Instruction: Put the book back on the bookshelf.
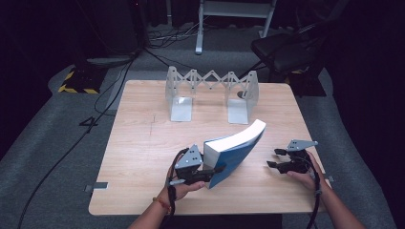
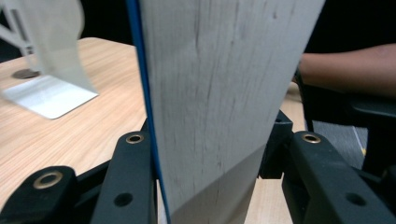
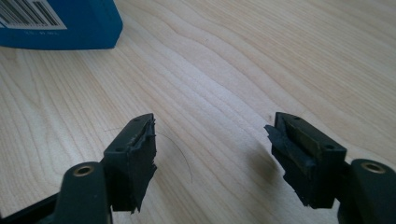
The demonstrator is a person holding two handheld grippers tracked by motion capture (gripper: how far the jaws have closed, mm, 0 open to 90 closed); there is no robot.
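One book: (image 1: 236, 151) lifted, clamped in left gripper (image 1: 210, 174).
Right gripper: (image 1: 277, 158) gaped empty.
Left: shelving in rack (image 1: 210, 90).

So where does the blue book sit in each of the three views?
High view: the blue book stands tilted at centre, clamped by the left hand-held gripper.
Left gripper view: its page edge runs up the middle between the jaws.
Right gripper view: its barcoded corner lies top left.
Shared landmark: the wooden table.

left fingers (image 2: 135, 182) clamped, right fingers (image 3: 133, 154) apart
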